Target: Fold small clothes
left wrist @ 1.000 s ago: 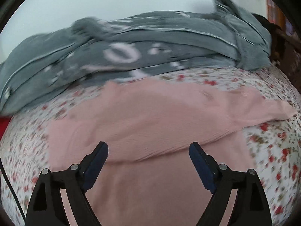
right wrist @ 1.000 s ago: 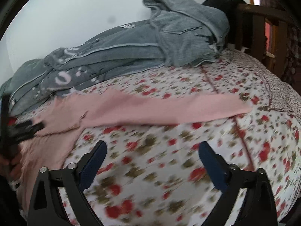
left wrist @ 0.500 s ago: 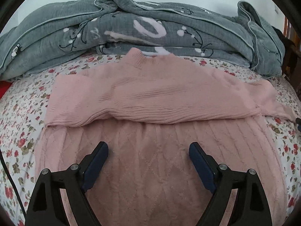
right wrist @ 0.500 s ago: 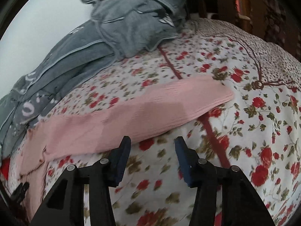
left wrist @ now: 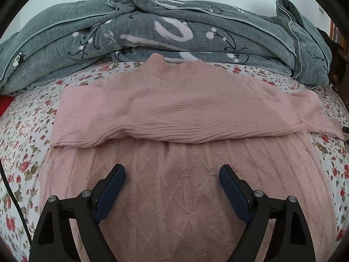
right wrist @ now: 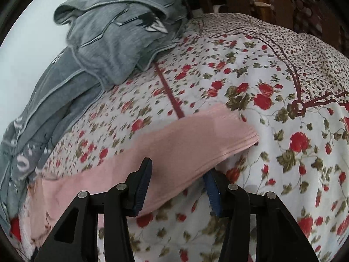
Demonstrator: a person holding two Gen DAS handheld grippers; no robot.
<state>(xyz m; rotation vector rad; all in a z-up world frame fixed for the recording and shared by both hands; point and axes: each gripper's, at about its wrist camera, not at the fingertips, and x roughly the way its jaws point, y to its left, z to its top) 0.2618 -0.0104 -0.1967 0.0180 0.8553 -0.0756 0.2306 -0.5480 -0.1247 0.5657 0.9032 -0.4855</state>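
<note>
Pink knit sweater (left wrist: 185, 174) lies flat on the floral bedsheet (right wrist: 272, 76), collar toward the grey quilt (left wrist: 152, 32), one sleeve already folded across the chest, the other sleeve (right wrist: 192, 137) stretched out to the side. Right tongs (right wrist: 178, 176) straddle that outstretched sleeve near its cuff, jaws half closed around the fabric, not yet visibly pinching. Left tongs (left wrist: 172, 183) hover wide over the body, holding nothing. Best to clamp through the full sleeve thickness, lift only slightly, carry across level with the first sleeve, release without dragging the body askew.
</note>
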